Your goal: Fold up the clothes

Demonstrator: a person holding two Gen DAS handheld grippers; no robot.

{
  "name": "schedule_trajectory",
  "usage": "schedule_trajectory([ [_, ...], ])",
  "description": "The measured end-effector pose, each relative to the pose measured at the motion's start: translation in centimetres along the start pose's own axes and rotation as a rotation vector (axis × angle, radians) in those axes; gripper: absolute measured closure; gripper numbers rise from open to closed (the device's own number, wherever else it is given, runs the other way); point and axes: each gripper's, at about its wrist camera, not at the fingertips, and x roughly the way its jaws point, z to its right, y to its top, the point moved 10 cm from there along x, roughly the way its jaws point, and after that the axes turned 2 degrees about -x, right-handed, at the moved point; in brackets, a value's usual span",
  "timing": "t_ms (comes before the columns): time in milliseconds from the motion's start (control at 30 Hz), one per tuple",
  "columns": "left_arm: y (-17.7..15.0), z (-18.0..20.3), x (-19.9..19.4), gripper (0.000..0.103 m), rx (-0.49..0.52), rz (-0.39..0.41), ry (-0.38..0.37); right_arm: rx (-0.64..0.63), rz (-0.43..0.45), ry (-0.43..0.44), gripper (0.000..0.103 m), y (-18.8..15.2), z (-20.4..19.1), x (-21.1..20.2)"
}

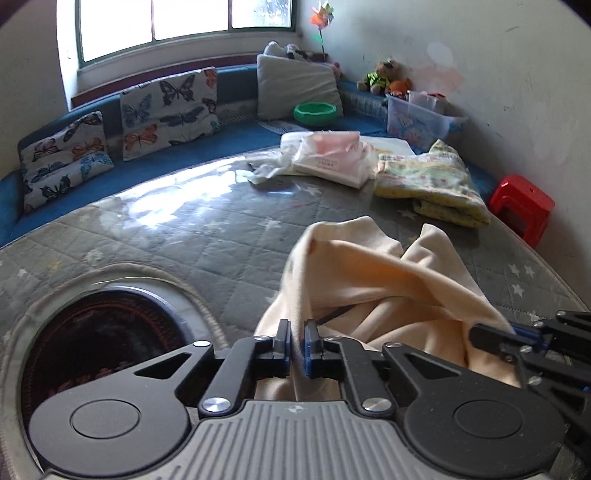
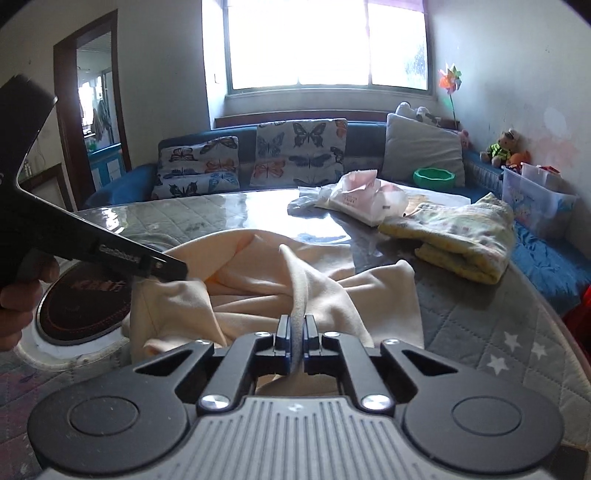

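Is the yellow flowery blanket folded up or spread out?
Folded. The yellow flowery blanket lies in stacked layers on the grey quilted table.

- Left wrist view sits low over the bench [image 1: 177, 236], close behind the left gripper [image 1: 297, 345], facing the window [image 1: 184, 22].
- Right wrist view looks likewise from behind the right gripper [image 2: 295, 341].
- Both share the cream garment [image 1: 373, 280], the sofa [image 1: 236, 122] and the window.

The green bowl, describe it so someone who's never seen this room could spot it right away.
Find the blue sofa under the window. At its right end a plain grey cushion leans back; the green bowl sits just before it, the only bright green, wavy-rimmed thing there.
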Motion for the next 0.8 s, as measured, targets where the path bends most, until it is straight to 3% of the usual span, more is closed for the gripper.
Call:
schedule_trajectory([
  [333, -3.9, -2.0, -5.4, 0.097, -0.02, 0.032, -0.038, -0.005, 0.003, 0.03, 0.099, -1.9, -0.8, -5.3],
  [667, -10.0, -4.2, -8.4, 0.097, -0.026, -0.017, -0.034, -0.067, -0.089, 0.091, 0.099, -5.1, -2.8, -8.1],
  [800, -12.6, -4.8, -8.8, 0.096, -0.009, -0.066, -0.036, -0.07, -0.102, 0.117, 0.09, -5.5, -3.4, -9.1],
])
